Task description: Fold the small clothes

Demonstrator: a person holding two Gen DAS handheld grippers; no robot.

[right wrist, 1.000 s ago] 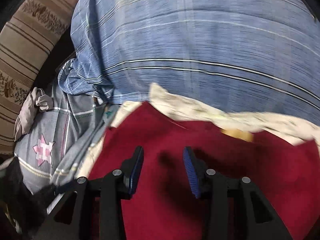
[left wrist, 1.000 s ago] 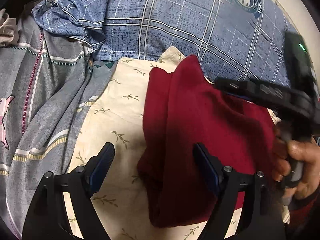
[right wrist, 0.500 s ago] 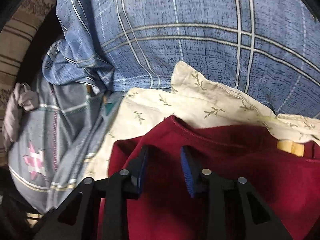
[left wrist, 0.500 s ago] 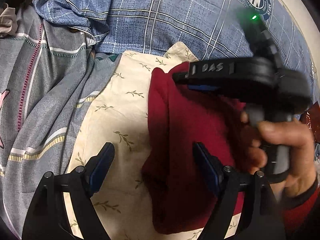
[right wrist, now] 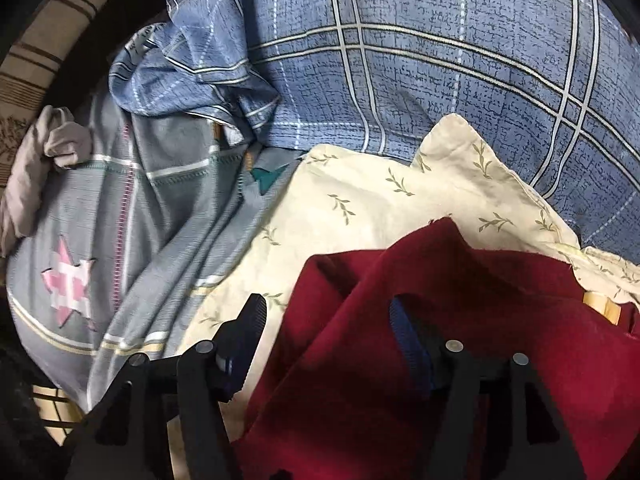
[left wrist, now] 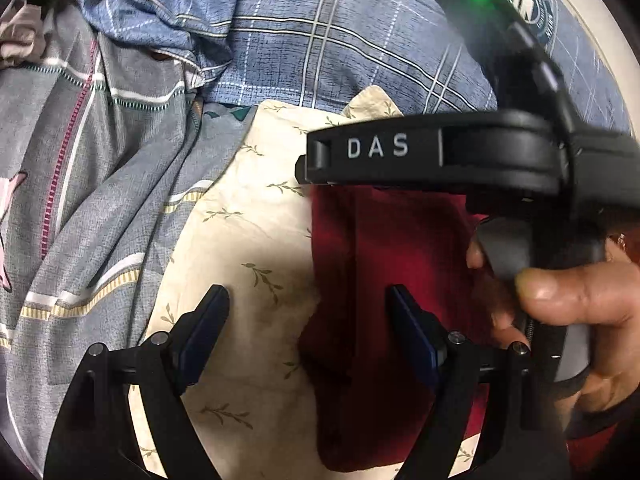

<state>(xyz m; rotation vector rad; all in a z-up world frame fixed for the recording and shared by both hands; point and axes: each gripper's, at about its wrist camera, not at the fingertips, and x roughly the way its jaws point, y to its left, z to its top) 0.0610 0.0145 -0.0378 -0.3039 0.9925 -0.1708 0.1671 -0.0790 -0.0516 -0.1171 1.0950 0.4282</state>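
Observation:
A dark red garment (left wrist: 372,264) lies folded on a cream leaf-print cloth (left wrist: 248,248). My left gripper (left wrist: 308,312) is open and hovers above the garment's left edge, one finger over the cream cloth and one over the red cloth. My right gripper (right wrist: 326,320) is open above the garment's (right wrist: 400,352) upper left part, with raised red folds between its fingers. In the left wrist view the right gripper's black body marked DAS (left wrist: 432,156) crosses over the garment's top, held by a hand (left wrist: 568,300).
A blue plaid sheet (right wrist: 400,60) covers the bed behind the cloths. A grey cover with a pink star (right wrist: 72,280) lies bunched at left, with a beige cloth (right wrist: 36,160) beyond it. A small tan tag (right wrist: 604,308) sits at the garment's right.
My right gripper has swept left across the garment's top and opened wider. The red cloth's upper left edge now lies further left, in raised folds. My left gripper stayed open, nearly in place.

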